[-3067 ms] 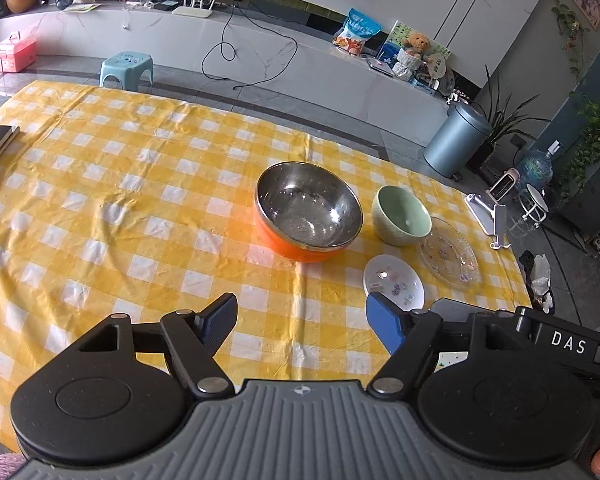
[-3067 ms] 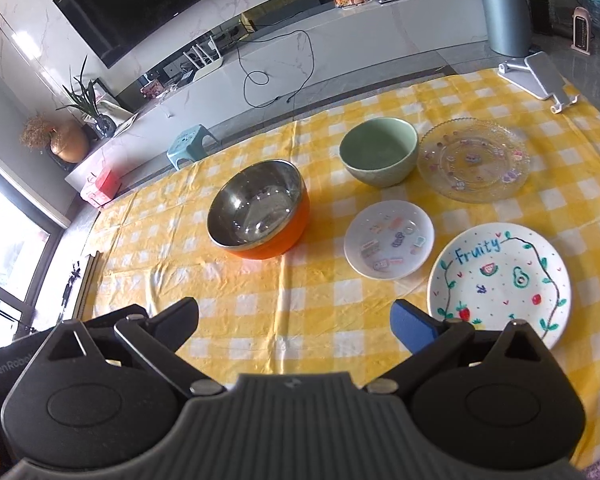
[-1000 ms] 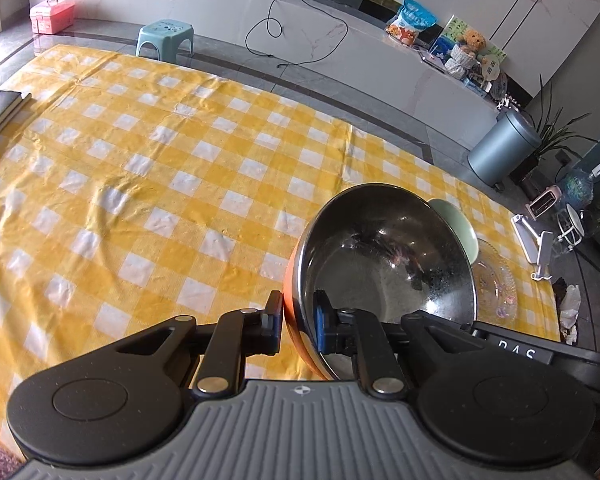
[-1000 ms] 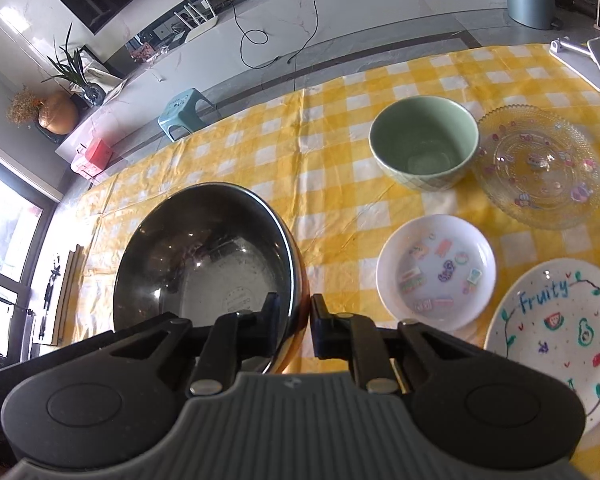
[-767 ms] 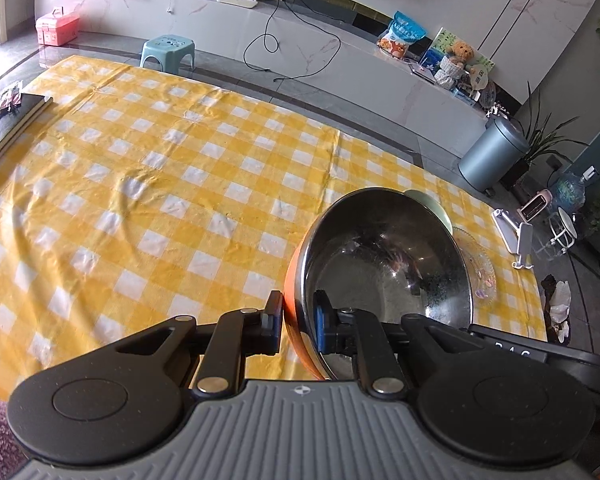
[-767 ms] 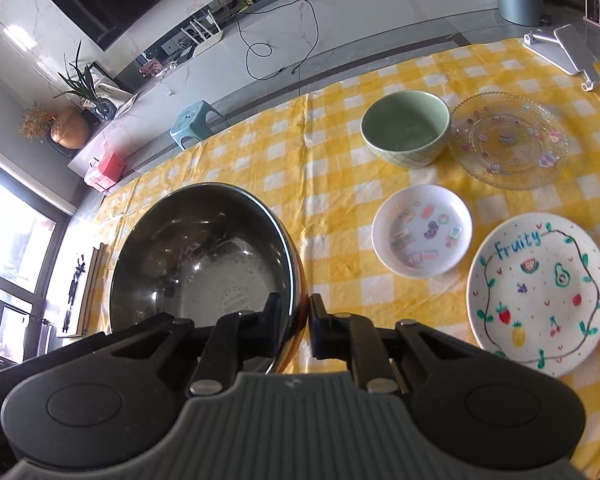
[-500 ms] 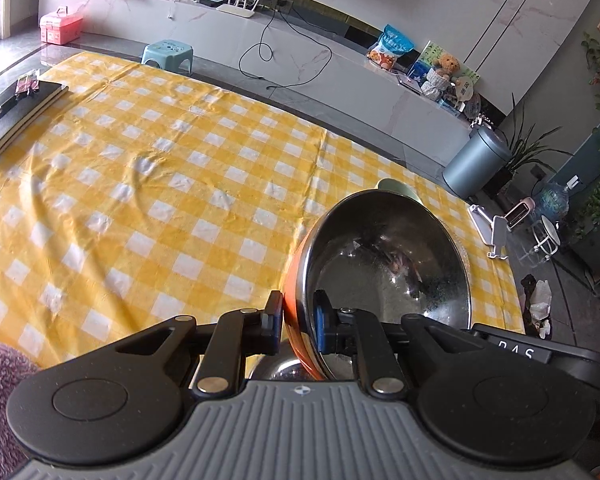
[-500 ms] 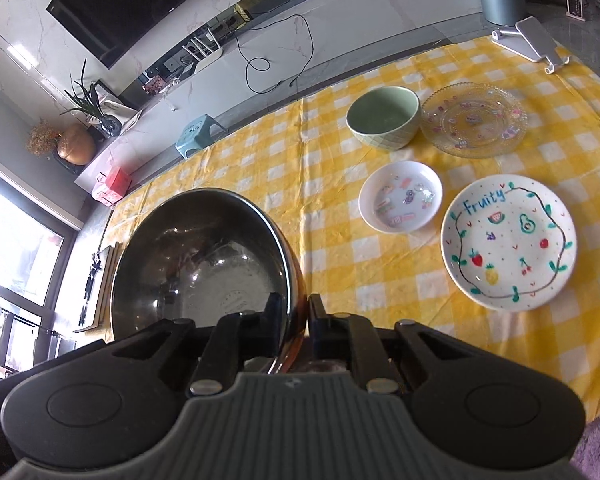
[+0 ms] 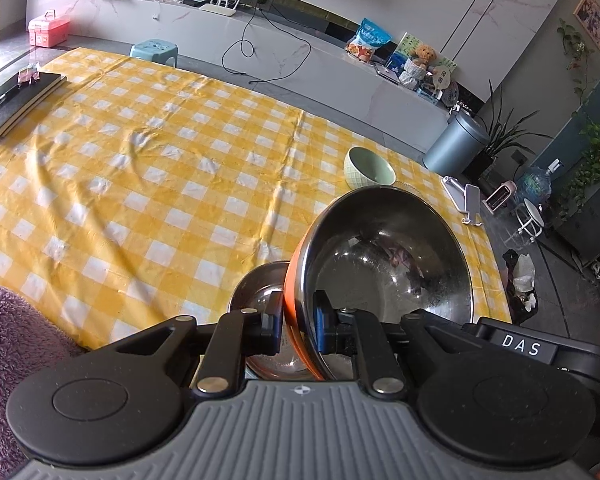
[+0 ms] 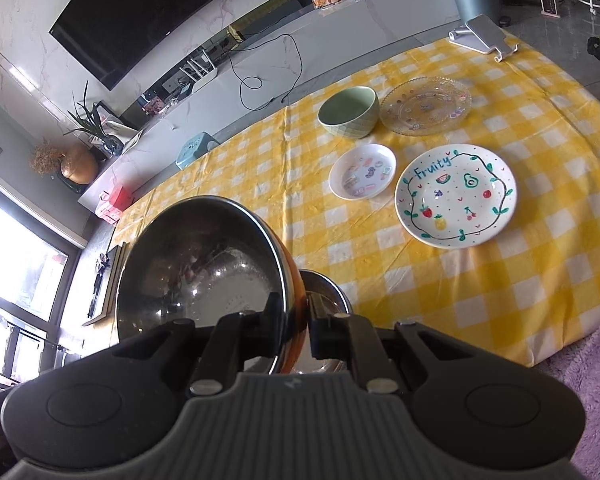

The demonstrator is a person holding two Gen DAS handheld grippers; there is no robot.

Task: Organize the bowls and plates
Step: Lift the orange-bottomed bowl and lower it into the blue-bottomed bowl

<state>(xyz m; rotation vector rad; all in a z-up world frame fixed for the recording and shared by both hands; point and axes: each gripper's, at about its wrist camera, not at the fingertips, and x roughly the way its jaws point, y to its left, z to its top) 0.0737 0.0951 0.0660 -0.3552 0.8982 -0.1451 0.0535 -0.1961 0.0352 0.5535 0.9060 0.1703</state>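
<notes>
Both grippers pinch the rim of the orange steel bowl (image 9: 384, 264) from opposite sides: the left gripper (image 9: 298, 322) has its fingers pressed onto the rim, one pad outside on the orange wall and one inside on the steel, and the right gripper (image 10: 290, 314) clamps the opposite edge the same way. The bowl hangs tilted above the near edge of the surface (image 9: 140, 184), directly over a second, smaller steel bowl (image 9: 260, 292) that sits below it, seemingly the nesting target, though most of that lower bowl is hidden behind the fingers. Away from the held bowl, toward the far right corner, stand the green bowl (image 10: 350, 112), the clear glass plate (image 10: 426, 106), the small white plate (image 10: 362, 172) and the Fruity plate (image 10: 456, 196). The risk from here is the thin rim grip: the polished steel could slide between the pads if the two hands drift apart or twist unevenly, dropping the bowl crookedly onto the lower one, which so near the edge could be knocked off.
</notes>
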